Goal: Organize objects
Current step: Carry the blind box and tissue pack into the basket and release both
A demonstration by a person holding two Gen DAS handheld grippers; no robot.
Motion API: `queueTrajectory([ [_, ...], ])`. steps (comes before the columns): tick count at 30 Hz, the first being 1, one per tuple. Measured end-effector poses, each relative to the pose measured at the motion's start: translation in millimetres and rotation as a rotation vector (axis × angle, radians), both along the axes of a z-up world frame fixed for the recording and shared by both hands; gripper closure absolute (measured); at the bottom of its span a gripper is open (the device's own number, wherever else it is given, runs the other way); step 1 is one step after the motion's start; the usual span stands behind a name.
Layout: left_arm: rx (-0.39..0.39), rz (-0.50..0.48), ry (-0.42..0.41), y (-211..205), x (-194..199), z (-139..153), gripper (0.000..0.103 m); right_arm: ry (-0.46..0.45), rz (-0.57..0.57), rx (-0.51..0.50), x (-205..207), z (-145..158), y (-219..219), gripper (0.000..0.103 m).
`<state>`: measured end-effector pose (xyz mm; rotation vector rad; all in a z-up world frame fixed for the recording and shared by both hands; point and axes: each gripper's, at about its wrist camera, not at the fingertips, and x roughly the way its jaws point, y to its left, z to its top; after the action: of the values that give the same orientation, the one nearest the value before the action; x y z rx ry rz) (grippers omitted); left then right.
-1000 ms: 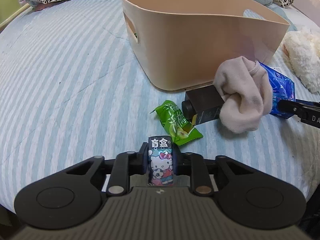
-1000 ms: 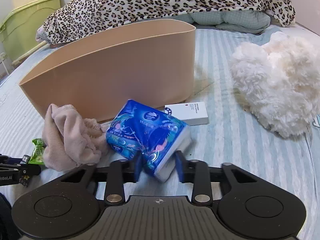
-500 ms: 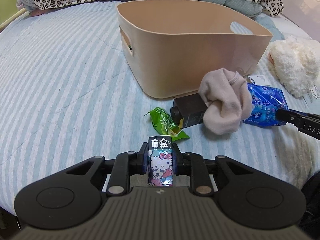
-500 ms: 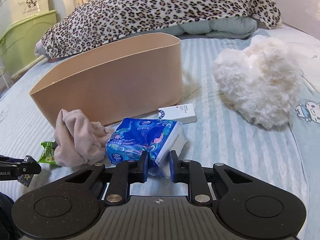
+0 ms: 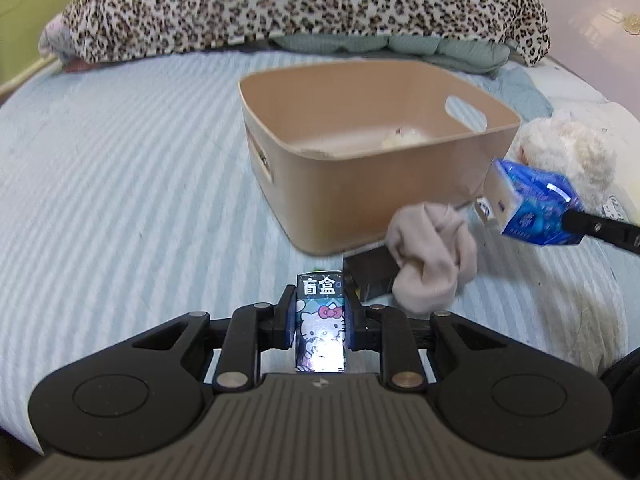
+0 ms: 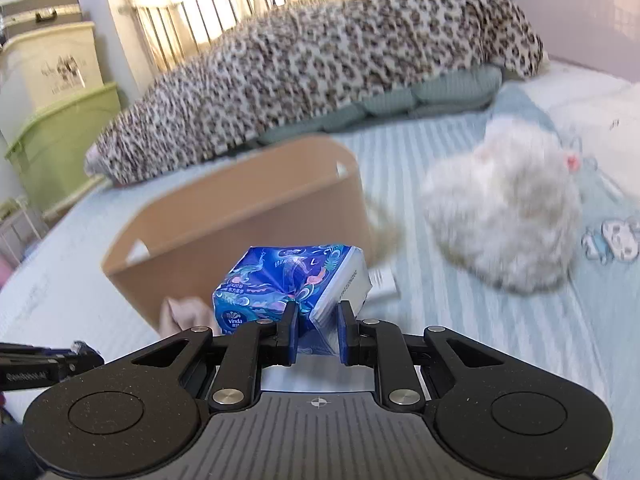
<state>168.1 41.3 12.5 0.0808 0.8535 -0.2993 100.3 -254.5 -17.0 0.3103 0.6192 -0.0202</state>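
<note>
My left gripper (image 5: 320,322) is shut on a small Hello Kitty box (image 5: 320,320), held above the bed in front of the beige bin (image 5: 360,168). My right gripper (image 6: 318,330) is shut on a blue tissue pack (image 6: 288,280), lifted off the bed at the bin's (image 6: 240,228) near right corner; the pack also shows in the left wrist view (image 5: 532,208). A beige sock (image 5: 432,256) lies over a dark box (image 5: 370,278) in front of the bin. A small pale item (image 5: 400,138) lies inside the bin.
A white plush toy (image 6: 504,216) lies right of the bin. A small white box (image 6: 384,280) lies by the bin's corner. A leopard blanket (image 5: 300,4) lies across the far end of the striped bed (image 5: 120,180). Green storage boxes (image 6: 60,136) stand left of the bed.
Both grippers have risen with their loads and pulled back. The tissue pack has left the bed. The bin's inside has come into the left wrist view, and the green snack packet has dropped out of it.
</note>
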Motion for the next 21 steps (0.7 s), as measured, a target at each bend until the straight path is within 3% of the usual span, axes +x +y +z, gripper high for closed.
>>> queueTrajectory([
  [6,-0.009,0.012,-0.039,2.3,1.1,15.1,0.078,-0.076,0.012,0.01,2.0,31.4,-0.4,0.086],
  [11,-0.026,0.002,-0.122,-3.0,11.7,45.7,0.078,-0.128,0.021,0.001,14.9,53.7,1.3,0.086],
  [17,-0.016,0.009,-0.2,-27.3,53.5,68.2,0.078,-0.156,0.046,-0.035,47.4,69.9,12.2,0.086],
  [21,0.014,0.032,-0.203,-46.0,88.7,60.4,0.078,-0.135,0.062,-0.055,76.8,68.6,20.4,0.086],
])
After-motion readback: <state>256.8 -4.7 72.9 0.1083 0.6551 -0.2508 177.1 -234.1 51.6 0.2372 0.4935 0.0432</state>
